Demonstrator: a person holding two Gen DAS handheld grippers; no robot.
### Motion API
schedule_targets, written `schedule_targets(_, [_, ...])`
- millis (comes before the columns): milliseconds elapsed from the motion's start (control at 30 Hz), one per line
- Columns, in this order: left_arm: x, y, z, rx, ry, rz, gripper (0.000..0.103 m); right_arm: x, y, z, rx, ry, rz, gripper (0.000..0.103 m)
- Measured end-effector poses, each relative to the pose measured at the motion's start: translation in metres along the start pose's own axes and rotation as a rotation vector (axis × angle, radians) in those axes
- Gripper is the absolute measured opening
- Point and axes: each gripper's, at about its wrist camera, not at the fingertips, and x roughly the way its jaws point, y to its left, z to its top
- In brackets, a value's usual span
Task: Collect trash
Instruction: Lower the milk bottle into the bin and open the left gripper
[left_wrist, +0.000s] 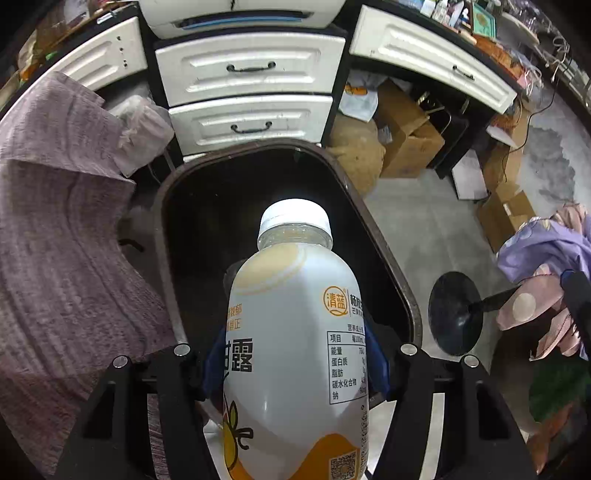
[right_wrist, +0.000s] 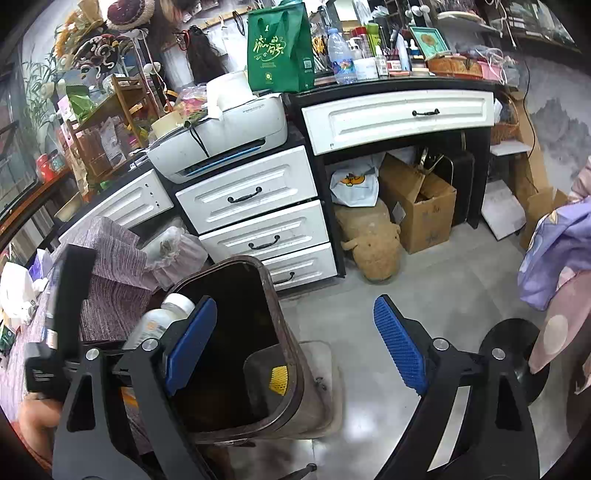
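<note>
My left gripper (left_wrist: 295, 363) is shut on a white drink bottle (left_wrist: 295, 332) with a white cap and orange print. It holds the bottle over the open mouth of a dark brown trash bin (left_wrist: 173, 206). In the right wrist view the same bottle (right_wrist: 159, 321) hangs at the near left rim of the bin (right_wrist: 291, 354), partly hidden behind my left blue fingertip (right_wrist: 192, 343). A yellow scrap (right_wrist: 279, 376) lies inside the bin. My right gripper (right_wrist: 295, 343) is open and empty, above the bin's right side and the floor.
White drawers (right_wrist: 251, 195) and a printer (right_wrist: 221, 136) stand behind the bin. A purple-grey cloth-covered table (left_wrist: 55, 240) lies left. Cardboard boxes (right_wrist: 417, 206) and a tan toy (right_wrist: 369, 240) sit under the desk. A black round stand base (left_wrist: 456, 314) and pink-lilac clothing (left_wrist: 546, 266) are right.
</note>
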Motion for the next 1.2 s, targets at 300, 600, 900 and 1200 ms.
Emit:
schedule_targets(300, [0.011,-0.003,-0.001,0.009,0.046,0.001,0.087,0.002,0.000,-0.001,0.000,0.009,-0.007,0.086])
schedule_targets(600, [-0.022,-0.001,-0.009,-0.004,-0.047,-0.012,0.092,-0.005,0.004,0.004,0.000,-0.012,0.003,0.086])
schedule_targets(900, [-0.088,0.015,-0.022,-0.032,-0.222,-0.012,0.096,-0.012,0.014,0.012,-0.006,-0.030,0.028,0.086])
schedule_targets(1200, [-0.153,0.033,-0.047,-0.012,-0.366,0.036,0.097,-0.026,0.043,0.021,-0.066,-0.048,0.086,0.086])
